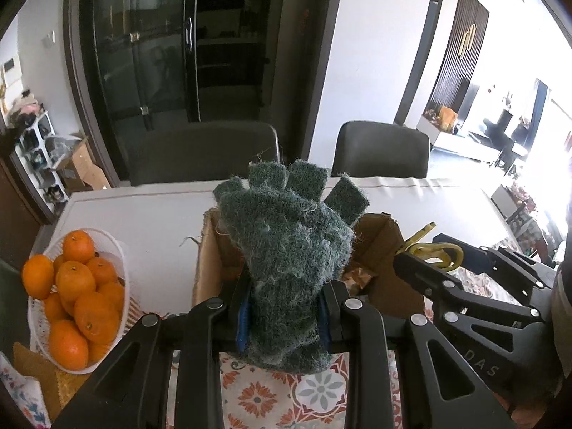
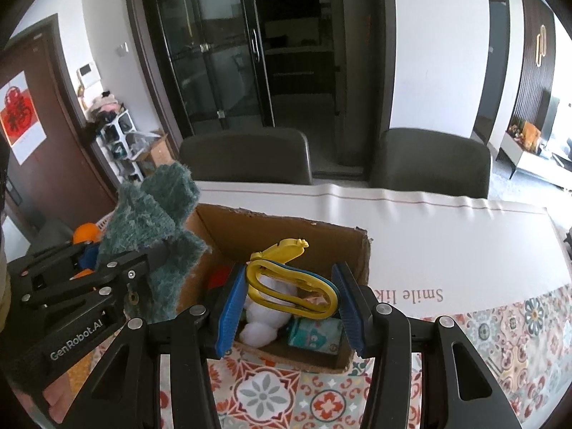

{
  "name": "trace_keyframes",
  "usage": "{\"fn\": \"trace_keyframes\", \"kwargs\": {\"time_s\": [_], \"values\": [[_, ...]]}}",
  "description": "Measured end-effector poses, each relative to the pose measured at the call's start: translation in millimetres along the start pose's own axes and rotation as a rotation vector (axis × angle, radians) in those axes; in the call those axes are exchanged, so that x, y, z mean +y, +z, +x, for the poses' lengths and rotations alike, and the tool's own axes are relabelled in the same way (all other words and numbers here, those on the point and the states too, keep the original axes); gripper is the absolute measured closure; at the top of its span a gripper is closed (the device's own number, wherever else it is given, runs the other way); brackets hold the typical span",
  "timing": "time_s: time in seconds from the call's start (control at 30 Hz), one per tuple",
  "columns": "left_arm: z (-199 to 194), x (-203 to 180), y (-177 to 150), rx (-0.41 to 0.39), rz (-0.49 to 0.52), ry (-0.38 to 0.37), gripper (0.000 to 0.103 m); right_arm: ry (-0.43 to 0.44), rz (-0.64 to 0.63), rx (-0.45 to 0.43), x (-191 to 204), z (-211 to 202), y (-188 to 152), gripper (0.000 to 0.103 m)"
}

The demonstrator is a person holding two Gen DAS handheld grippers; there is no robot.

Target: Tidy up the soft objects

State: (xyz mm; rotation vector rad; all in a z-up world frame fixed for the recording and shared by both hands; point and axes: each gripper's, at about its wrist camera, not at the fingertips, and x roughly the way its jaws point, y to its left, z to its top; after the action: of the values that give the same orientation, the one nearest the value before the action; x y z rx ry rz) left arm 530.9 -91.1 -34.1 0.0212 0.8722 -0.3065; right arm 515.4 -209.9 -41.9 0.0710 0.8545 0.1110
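My left gripper (image 1: 284, 316) is shut on a fuzzy green fingerless glove (image 1: 291, 250), held upright above the near left edge of an open cardboard box (image 1: 384, 228). The glove also shows at the left of the right wrist view (image 2: 157, 228). My right gripper (image 2: 289, 304) is shut on a yellow ring-shaped soft toy (image 2: 293, 286) with a blue underside, held over the box (image 2: 286, 225). Inside the box lie a white plush (image 2: 266, 316) and a small teal toy with eyes (image 2: 314, 332). The right gripper with the yellow toy (image 1: 434, 252) shows at the right of the left wrist view.
A white basket of oranges (image 1: 77, 296) stands left of the box. The table has a white cloth (image 2: 447, 239) at the back and a patterned tile-print cloth (image 2: 500, 339) in front. Two dark chairs (image 2: 246, 159) stand behind the table.
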Motion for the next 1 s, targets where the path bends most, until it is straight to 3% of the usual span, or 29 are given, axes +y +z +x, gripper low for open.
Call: {"fn": "trace_keyframes", "kwargs": {"time_s": [0.27,0.6,0.73,1.0], "values": [[41,5,1,0.097,-0.002,0.0,0.07,0.0,-0.007,0.117,-7,47,3,0.053],[82,8,0,0.188,-0.011,0.003,0.052,-0.002,-0.01,0.237,-14,90,-5,0.051],[86,6,3,0.182,0.003,0.033,0.042,-0.038,-0.021,0.256,-16,93,-5,0.04],[56,10,2,0.123,0.009,0.115,0.033,-0.081,-0.008,0.204,-15,69,0,0.038]]}}
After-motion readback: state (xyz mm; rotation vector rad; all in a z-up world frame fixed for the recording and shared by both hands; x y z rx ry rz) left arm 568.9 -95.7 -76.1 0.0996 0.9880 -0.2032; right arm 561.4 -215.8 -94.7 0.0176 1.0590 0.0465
